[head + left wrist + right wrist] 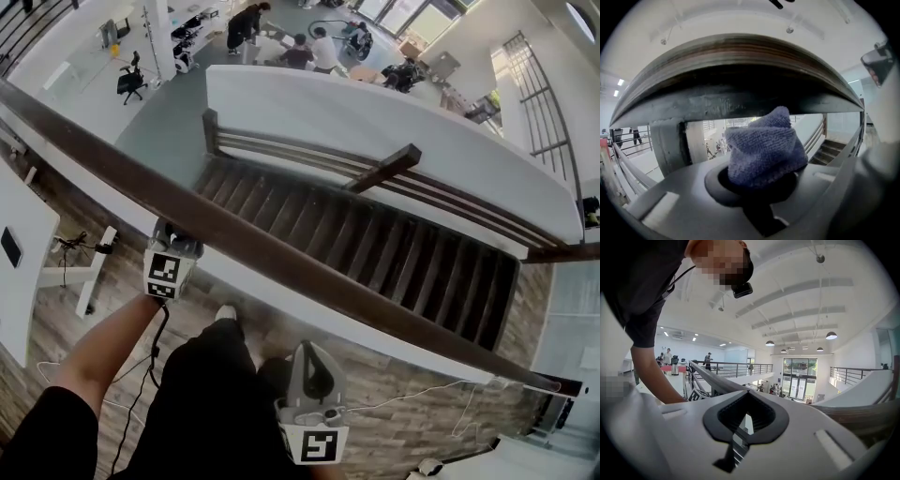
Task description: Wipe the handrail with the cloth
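Note:
A dark wooden handrail (281, 258) crosses the head view diagonally from upper left to lower right. My left gripper (172, 239) is tucked against it at the left, its tips hidden under the rail. In the left gripper view the jaws (759, 171) are shut on a bunched blue-purple cloth (764, 145), which sits just below the handrail's underside (740, 61); I cannot tell whether it touches. My right gripper (309, 361) hangs lower, near my legs and off the rail, and its jaws (746, 420) are shut and hold nothing. The rail (708, 376) runs off to its left.
Beyond the rail a dark staircase (375, 234) drops beside a white wall (375, 112). Several people (309, 47) are on the floor below. I stand on wood flooring (394, 375). A white stand (89, 272) is at left, and a black cable (150, 366) hangs from the left gripper.

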Available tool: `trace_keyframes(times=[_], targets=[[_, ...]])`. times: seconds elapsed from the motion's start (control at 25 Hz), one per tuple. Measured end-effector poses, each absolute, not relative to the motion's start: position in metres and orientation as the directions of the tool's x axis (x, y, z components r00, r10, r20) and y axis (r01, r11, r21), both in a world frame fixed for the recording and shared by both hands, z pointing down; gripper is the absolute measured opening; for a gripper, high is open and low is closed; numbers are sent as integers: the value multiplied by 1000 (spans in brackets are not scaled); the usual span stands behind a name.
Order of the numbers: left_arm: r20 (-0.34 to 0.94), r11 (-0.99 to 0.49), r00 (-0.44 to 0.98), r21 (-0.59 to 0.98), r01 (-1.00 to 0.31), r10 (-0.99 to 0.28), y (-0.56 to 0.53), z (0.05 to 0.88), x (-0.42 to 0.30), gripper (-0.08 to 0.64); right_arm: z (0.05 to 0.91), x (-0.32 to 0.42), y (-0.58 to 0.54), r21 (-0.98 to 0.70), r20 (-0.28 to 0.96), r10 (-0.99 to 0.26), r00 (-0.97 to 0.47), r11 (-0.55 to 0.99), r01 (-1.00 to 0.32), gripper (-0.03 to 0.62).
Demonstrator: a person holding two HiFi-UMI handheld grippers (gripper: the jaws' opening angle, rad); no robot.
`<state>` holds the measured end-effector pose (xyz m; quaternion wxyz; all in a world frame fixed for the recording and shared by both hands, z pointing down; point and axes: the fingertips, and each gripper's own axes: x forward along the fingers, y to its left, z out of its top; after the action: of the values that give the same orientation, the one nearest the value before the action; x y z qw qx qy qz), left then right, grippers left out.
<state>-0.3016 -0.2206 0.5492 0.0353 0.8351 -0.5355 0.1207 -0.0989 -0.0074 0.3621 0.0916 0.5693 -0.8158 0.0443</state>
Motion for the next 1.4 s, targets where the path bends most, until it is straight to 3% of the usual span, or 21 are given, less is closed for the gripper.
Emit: trace_keyframes(times=[1.0, 1.4], targets=[[309, -425, 405, 3, -905, -860, -234, 590, -308, 48, 369, -72, -7, 23, 202, -945, -257, 267, -963, 2], [317, -455, 432, 1, -890, -844, -223, 588, -277, 48, 361, -58, -2, -18, 196, -959, -205, 206, -978, 2]])
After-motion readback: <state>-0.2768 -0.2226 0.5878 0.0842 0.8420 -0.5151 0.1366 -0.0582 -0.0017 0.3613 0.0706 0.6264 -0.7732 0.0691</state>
